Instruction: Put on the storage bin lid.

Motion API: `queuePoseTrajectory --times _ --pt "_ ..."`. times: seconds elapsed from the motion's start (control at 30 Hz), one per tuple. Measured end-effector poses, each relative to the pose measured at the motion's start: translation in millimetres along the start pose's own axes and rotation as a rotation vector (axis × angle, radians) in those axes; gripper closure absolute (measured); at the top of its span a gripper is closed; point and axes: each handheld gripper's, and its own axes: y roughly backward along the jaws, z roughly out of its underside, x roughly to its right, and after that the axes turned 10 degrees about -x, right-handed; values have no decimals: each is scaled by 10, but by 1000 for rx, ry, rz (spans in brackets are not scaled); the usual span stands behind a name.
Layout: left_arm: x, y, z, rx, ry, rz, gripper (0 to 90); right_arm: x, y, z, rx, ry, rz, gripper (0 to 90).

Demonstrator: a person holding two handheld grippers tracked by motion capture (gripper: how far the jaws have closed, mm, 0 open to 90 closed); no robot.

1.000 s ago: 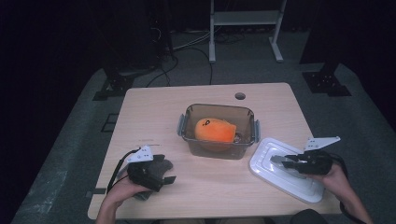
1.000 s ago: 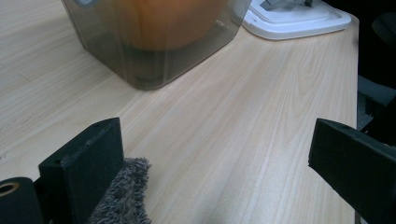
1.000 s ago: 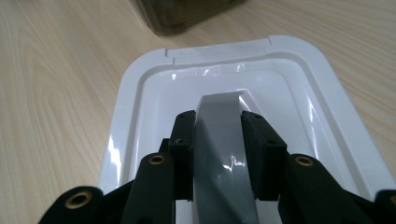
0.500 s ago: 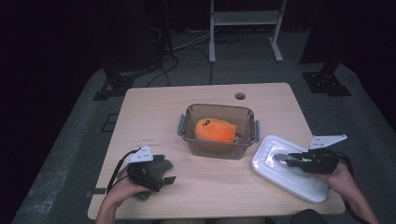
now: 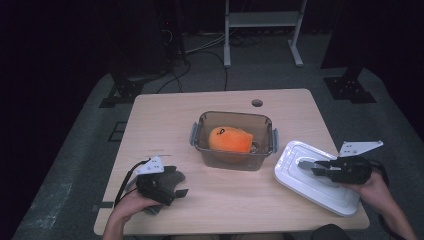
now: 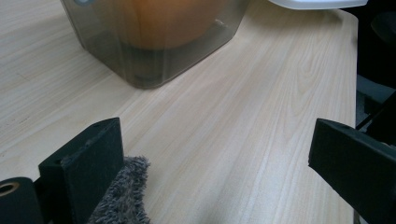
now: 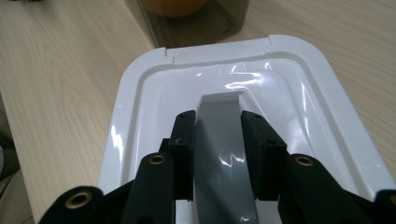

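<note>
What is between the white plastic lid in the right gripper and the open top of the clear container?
Nothing visible. The right gripper is shut on the grey handle of the white plastic lid, and only bare wooden table lies between it and the clear container. The orange plush toy sits below the rim.

An orange plush (image 5: 230, 139) lies in the container (image 5: 233, 159), with the lid (image 5: 300, 181) to its right.
</note>
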Motion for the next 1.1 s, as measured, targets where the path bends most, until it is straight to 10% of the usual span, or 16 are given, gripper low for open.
queuePoseTrajectory --times 1.1 --pt "-6 2 5 -3 -3 -3 26 -63 611 -316 51 64 19 658"
